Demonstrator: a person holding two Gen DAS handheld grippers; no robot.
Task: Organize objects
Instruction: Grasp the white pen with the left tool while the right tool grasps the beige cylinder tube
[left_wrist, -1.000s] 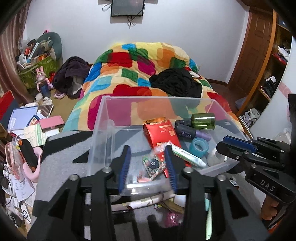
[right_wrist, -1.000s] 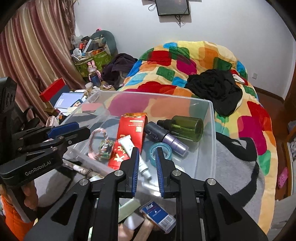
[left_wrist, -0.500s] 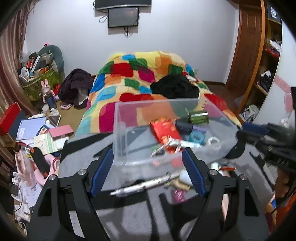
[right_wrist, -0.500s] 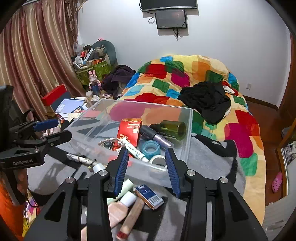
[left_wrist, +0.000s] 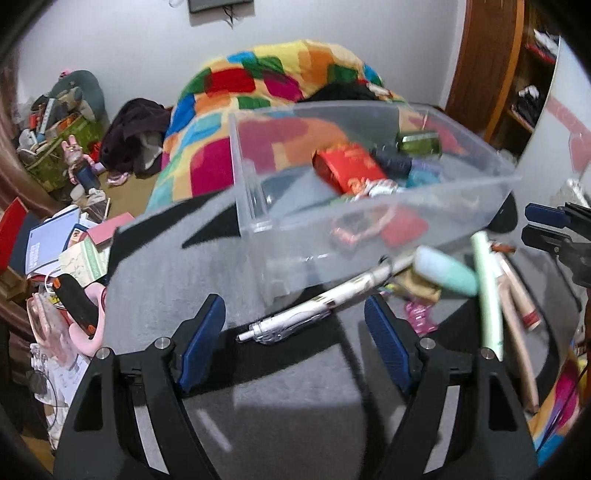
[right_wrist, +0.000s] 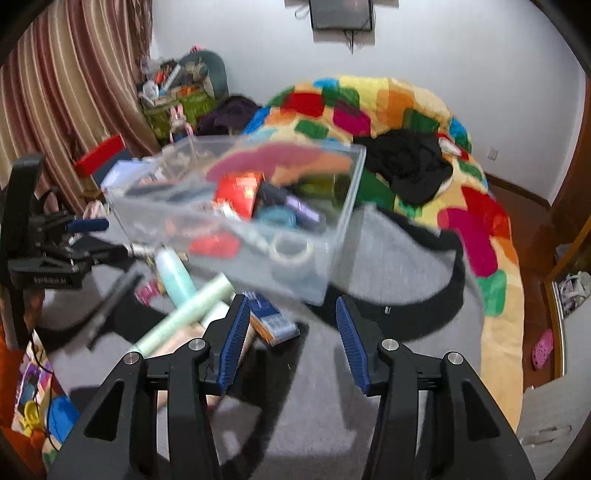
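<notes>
The clear plastic bin (left_wrist: 369, 218) sits on the grey blanket (left_wrist: 295, 387), holding a red packet (left_wrist: 349, 168), a green bottle (left_wrist: 421, 142) and a tape roll (right_wrist: 291, 249). In front of the bin lie a white pen (left_wrist: 295, 321), a mint tube (left_wrist: 489, 291) and a blue box (right_wrist: 271, 315). The left gripper (left_wrist: 295, 339) and the right gripper (right_wrist: 290, 339) both hover before the bin, fingers spread wide and holding nothing.

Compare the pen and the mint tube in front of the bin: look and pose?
The pen is white and clear with a narrow tip; the mint tube is plain pale green, and longer. The pen lies slanted, its far end under other clutter; the tube runs nearly straight away from the camera, on top of the pile. Both lie on the grey cloth outside the bin, ungripped.
</notes>
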